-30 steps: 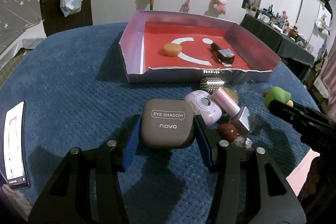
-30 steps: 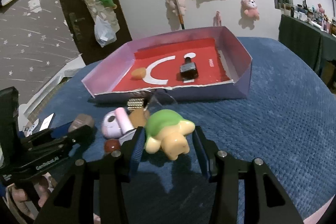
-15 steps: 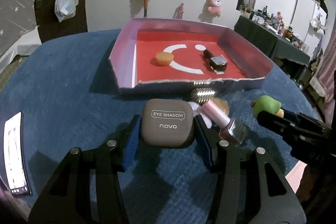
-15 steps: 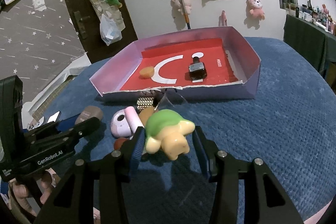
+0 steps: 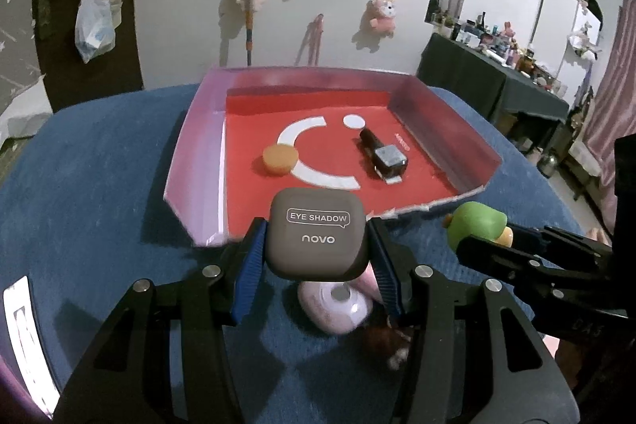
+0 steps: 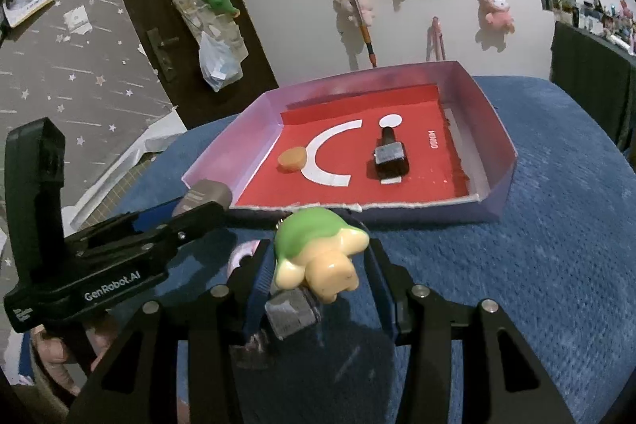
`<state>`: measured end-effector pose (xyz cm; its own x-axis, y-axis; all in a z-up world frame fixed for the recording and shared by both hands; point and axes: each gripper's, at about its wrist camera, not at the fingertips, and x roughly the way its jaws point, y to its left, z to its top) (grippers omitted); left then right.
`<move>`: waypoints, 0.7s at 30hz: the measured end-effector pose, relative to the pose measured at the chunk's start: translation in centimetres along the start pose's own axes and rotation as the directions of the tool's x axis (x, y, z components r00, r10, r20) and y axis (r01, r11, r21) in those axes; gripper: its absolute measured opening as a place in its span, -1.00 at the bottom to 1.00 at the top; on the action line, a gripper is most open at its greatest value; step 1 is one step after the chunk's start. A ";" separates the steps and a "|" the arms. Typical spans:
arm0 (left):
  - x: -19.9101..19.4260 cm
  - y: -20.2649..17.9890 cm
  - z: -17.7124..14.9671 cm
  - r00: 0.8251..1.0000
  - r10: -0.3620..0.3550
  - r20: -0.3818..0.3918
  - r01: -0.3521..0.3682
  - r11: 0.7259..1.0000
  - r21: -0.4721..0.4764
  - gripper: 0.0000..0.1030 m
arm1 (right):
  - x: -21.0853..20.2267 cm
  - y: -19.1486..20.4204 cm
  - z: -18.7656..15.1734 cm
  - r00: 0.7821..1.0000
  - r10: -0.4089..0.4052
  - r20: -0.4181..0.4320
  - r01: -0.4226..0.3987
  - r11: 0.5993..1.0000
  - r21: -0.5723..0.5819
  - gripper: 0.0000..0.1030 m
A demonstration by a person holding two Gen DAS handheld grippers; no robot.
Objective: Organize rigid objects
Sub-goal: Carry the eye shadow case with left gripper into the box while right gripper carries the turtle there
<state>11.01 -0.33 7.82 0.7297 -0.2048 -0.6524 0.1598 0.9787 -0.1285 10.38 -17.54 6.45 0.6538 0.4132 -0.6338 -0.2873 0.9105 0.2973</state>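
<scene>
My left gripper (image 5: 316, 261) is shut on a taupe eye shadow case (image 5: 316, 231), held above the blue cloth just short of the pink-walled tray (image 5: 198, 146). My right gripper (image 6: 320, 265) is shut on a green and cream turtle toy (image 6: 318, 249), also raised near the tray's (image 6: 499, 193) front wall. On the tray's red floor lie an orange disc (image 5: 279, 158) and a dark bottle with a square cap (image 5: 383, 155). Each gripper shows in the other's view: the right one with the turtle toy (image 5: 475, 227), the left one with the case (image 6: 206, 195).
Loose items stay on the blue cloth below the grippers: a pink round compact (image 5: 338, 306), a reddish-brown ball (image 5: 381, 338), and a grey square-capped bottle (image 6: 290, 310). A phone (image 5: 20, 332) lies at the left edge. A hand (image 6: 55, 368) grips the left tool.
Both grippers have risen and moved toward the tray with their objects. The loose pile now sits under and behind the fingers, and the tray fills more of both views.
</scene>
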 end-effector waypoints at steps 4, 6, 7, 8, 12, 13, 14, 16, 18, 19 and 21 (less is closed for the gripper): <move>0.7 0.1 1.4 1.000 -0.016 0.002 0.016 1.000 0.006 -0.06 | 0.7 -0.1 1.3 1.000 -0.007 -0.012 0.007 1.000 -0.012 -0.04; 1.2 0.2 2.0 1.000 -0.018 0.000 0.018 1.000 0.012 -0.06 | 1.1 0.0 1.9 1.000 -0.009 -0.014 0.009 1.000 -0.020 -0.04; 1.4 0.2 2.2 1.000 -0.019 -0.002 0.019 1.000 0.013 -0.06 | 1.2 0.1 2.2 1.000 -0.007 -0.015 0.007 1.000 -0.021 -0.04; 1.8 0.2 2.5 1.000 -0.024 -0.008 0.024 1.000 0.014 -0.06 | 1.4 0.1 2.4 1.000 -0.006 -0.015 0.005 1.000 -0.022 -0.04; 3.0 0.3 3.1 0.999 -0.041 -0.034 0.041 0.999 0.008 -0.06 | 2.1 0.1 3.2 1.000 -0.006 -0.018 0.006 1.000 -0.024 -0.04; 3.3 0.4 3.2 0.998 -0.043 -0.042 0.043 0.999 0.005 -0.06 | 2.3 0.0 3.4 1.000 -0.007 -0.020 0.006 1.000 -0.023 -0.04; 3.7 0.5 3.3 0.998 -0.043 -0.053 0.043 0.999 0.001 -0.06 | 2.5 -0.1 3.6 1.000 -0.008 -0.022 0.007 1.000 -0.022 -0.04; 4.5 0.6 3.4 0.997 -0.041 -0.072 0.041 0.999 -0.003 -0.06 | 2.9 -0.4 4.0 1.000 -0.014 -0.026 0.014 1.000 -0.019 -0.04; 5.2 0.7 3.5 0.995 -0.038 -0.089 0.038 0.999 -0.007 -0.06 | 3.4 -0.6 4.4 0.999 -0.022 -0.030 0.022 1.000 -0.019 -0.04; 5.5 0.7 3.6 0.995 -0.036 -0.096 0.036 0.999 -0.008 -0.06 | 3.7 -0.8 4.6 0.999 -0.027 -0.033 0.026 0.999 -0.020 -0.04; 6.0 0.9 3.6 0.993 -0.033 -0.110 0.032 0.999 -0.013 -0.06 | 4.4 -1.1 5.0 0.998 -0.035 -0.048 0.035 0.999 -0.018 -0.04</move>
<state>17.93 -0.68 6.43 0.6466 -0.2346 -0.7259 0.1744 0.9718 -0.1587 17.05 -16.82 6.88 0.6294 0.3809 -0.6774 -0.2771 0.9243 0.2624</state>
